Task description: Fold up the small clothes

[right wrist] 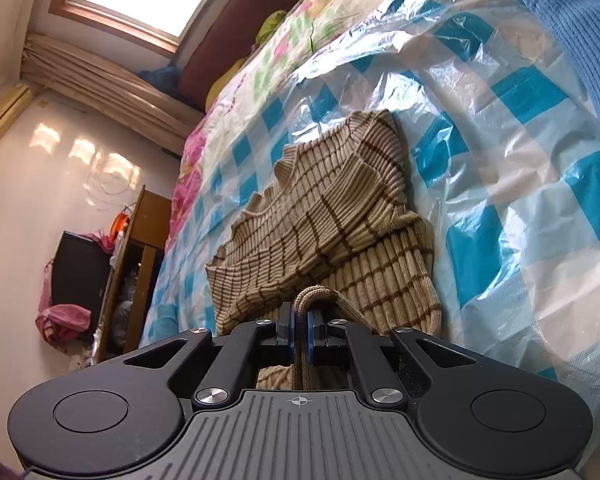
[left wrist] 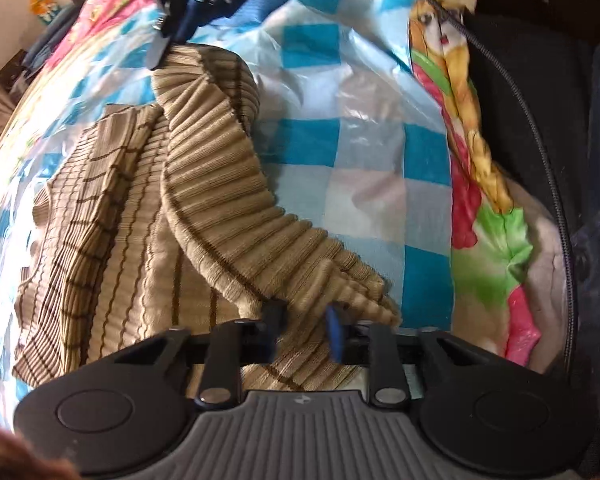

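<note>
A tan ribbed sweater (left wrist: 112,216) with thin brown stripes lies on a blue-and-white checked plastic sheet (left wrist: 340,152) spread over a bed. One edge of it rises as a taut band (left wrist: 220,184) between my two grippers. My left gripper (left wrist: 305,326) sits at the near end of that band, with knit filling the gap between its blue pads. At the far end, the right gripper (left wrist: 168,46) pinches the other corner. In the right wrist view my right gripper (right wrist: 299,320) is shut on a doubled fold of the sweater (right wrist: 332,216), which lies bunched ahead of it.
A blue knitted garment (right wrist: 572,40) lies on the sheet beyond the sweater. A floral bedcover (left wrist: 480,220) borders the plastic, with a black cable (left wrist: 540,152) and dark fabric past it. Off the bed's far side stand a wooden cabinet (right wrist: 140,256) and a pink bag (right wrist: 60,320).
</note>
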Demonstrator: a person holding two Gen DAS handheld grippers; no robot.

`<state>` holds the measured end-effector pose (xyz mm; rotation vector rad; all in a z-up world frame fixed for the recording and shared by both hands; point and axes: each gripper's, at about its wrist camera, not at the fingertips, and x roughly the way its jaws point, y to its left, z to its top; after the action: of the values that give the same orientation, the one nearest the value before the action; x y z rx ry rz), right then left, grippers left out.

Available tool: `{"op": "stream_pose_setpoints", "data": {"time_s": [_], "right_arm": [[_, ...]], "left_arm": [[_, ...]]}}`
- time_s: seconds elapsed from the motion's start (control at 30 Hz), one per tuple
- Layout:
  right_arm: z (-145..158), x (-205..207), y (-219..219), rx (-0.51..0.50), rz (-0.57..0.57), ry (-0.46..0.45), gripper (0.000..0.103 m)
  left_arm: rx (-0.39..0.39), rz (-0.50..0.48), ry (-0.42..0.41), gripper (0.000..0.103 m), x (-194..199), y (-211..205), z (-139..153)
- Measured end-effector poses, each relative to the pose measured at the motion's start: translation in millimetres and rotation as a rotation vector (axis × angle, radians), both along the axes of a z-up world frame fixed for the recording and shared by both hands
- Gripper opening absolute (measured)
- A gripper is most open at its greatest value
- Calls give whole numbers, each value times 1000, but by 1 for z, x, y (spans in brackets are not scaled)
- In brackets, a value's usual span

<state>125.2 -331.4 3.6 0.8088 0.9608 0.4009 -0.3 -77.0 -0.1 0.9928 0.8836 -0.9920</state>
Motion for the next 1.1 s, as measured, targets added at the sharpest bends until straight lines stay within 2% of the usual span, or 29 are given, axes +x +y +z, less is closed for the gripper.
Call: {"op": "stream_pose_setpoints", "data": {"time_s": [0.1,0.23,0.3,0.53,0.8,0.93,1.1], "right_arm": [[-1,0,0,-2,5,4,7],[1,-1,-2,9,-2,-5,7],[5,0,-4,11,-14,-19,7],[27,17,-9,21,-66,-88,7],[52,79,-5,9,-134,-176,7],[48,121,2,-1,-173,-173,7],[8,170,24,-101,-204,-102,8]], "left_arm": [[4,-2,-12,15,-3,-3,-3],[-89,101,11,14,0,6,11],[-156,194,0,13,8,17,23],[-470,633,-57,13,60,83,70],[-672,919,-206,13,136,153,90],[-703,1037,-224,13,184,183,75],[-650,1177,-181,13,225,197,27]]}}
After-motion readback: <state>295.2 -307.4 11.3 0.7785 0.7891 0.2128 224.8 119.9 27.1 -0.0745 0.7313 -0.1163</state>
